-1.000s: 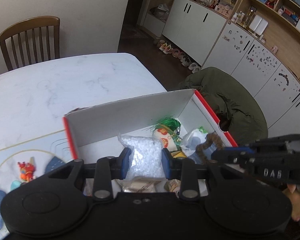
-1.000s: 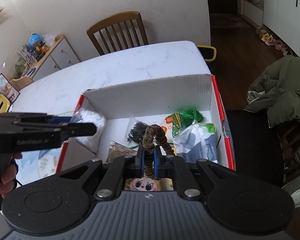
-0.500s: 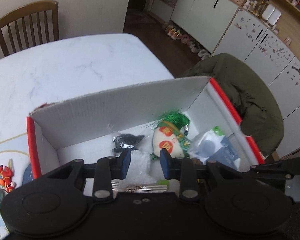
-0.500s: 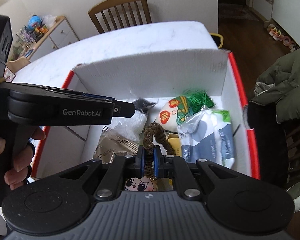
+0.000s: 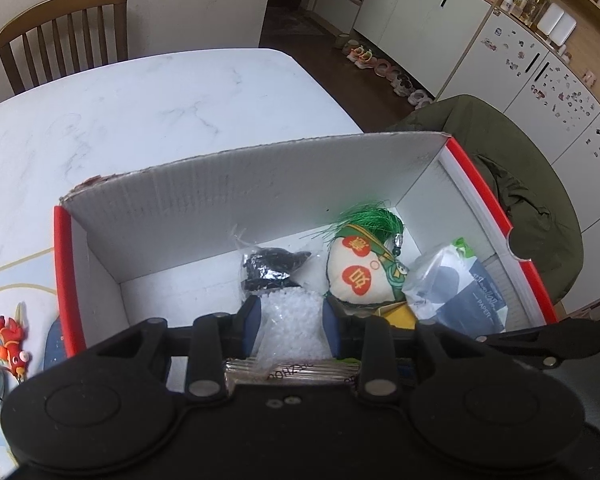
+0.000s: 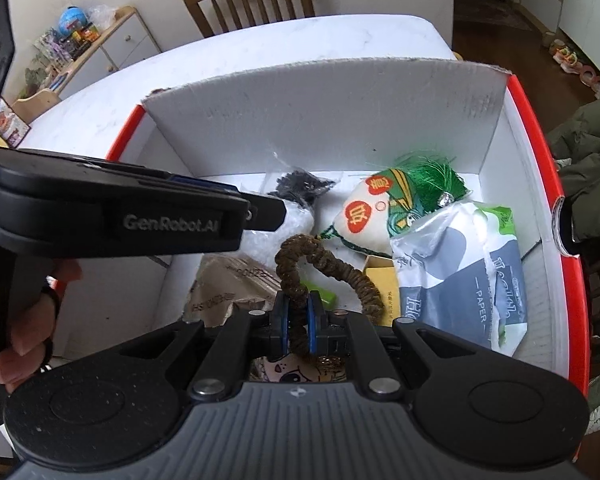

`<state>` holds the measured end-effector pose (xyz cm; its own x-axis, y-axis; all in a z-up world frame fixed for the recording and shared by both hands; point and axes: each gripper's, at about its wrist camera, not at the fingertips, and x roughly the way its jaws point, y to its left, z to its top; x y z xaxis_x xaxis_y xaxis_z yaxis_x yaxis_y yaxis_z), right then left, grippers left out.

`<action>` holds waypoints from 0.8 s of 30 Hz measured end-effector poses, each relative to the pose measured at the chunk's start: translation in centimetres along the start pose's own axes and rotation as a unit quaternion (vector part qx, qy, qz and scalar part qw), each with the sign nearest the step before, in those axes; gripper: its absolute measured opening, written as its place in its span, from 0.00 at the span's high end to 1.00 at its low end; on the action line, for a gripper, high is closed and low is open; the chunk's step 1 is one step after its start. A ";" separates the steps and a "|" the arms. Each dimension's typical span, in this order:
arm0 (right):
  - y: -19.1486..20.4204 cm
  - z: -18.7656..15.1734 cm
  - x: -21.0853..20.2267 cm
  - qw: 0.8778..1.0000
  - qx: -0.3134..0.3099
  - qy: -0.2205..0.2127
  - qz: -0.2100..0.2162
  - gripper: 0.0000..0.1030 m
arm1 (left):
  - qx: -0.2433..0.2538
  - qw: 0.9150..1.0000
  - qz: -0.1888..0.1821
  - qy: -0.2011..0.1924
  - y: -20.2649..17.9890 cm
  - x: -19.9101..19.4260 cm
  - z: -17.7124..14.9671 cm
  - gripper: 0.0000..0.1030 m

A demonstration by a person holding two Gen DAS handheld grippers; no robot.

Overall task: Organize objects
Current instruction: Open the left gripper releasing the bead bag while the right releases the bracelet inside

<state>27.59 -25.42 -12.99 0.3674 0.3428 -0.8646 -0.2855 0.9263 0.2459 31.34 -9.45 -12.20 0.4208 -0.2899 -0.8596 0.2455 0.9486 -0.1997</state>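
A red-edged white corrugated cardboard box (image 5: 228,184) is seen open on a white marble-patterned table (image 5: 140,104), with both handheld grippers held over its interior. The left gripper (image 5: 291,322) is closed on a clear plastic bag of small white beads (image 5: 290,320), which is pinched between the blue finger pads (image 5: 252,312) low inside the box, just in front of a clear bag of small black pieces (image 5: 270,266). The right gripper (image 6: 298,318) is clamped narrowly on a brown braided cord loop (image 6: 324,264), which is held above the box's contents, arching up and to the right from the pads.

Inside the box, a white stuffed pouch with red patches and a green tassel (image 6: 380,208) is seen lying beside a grey-and-white plastic pack of paper tissues (image 6: 476,276) at the right wall. A brown paper packet (image 6: 228,292) and a yellow card (image 6: 384,292) are visible beneath the cord; a cartoon-printed item under the right gripper is mostly hidden.

A hand (image 6: 24,320) is seen gripping the left tool's handle in the right wrist view. A wooden slat-back chair (image 5: 64,36) is placed at the far side of the table, and an olive-green padded jacket (image 5: 516,196) is draped just beyond the box's right wall.
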 end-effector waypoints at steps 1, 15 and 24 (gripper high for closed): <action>0.0 0.0 -0.1 1.000 -0.001 -0.001 0.002 0.92 | 0.000 1.000 0.000 -0.001 0.0 0.0 0.0 0.67; 0.2 -0.7 -3.4 1.000 0.006 -0.011 0.015 0.86 | 0.010 0.999 -0.008 -0.031 -0.5 -3.8 -1.5 0.45; 0.5 -1.4 -6.3 0.999 0.004 -0.044 0.029 0.85 | 0.030 0.996 -0.006 -0.083 -0.5 -9.3 -3.2 0.29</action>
<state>23.92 -27.36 -7.99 0.4272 0.4073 -0.8072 -0.3011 0.9059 0.2977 24.49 -6.83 -5.64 0.5553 -0.3227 -0.7665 0.3007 0.9372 -0.1768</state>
